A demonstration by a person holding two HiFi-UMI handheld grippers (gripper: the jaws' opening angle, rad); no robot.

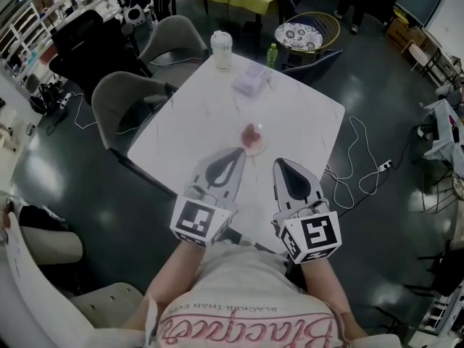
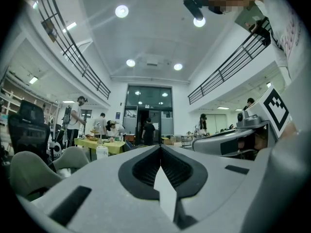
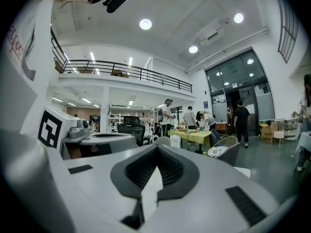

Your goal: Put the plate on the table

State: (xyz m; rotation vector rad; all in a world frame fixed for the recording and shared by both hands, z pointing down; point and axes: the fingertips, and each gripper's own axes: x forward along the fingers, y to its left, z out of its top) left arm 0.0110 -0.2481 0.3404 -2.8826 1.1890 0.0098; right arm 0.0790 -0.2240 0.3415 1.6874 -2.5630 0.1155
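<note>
Head view: the plate (image 1: pixel 252 139) sits on the white table (image 1: pixel 308 118), just beyond the tip of the left gripper (image 1: pixel 232 156), with the right gripper (image 1: pixel 283 167) alongside. Both grippers' jaws are pressed together, gripping nothing.

A white cup (image 1: pixel 221 49) stands near a green bottle (image 1: pixel 272 55).
</note>
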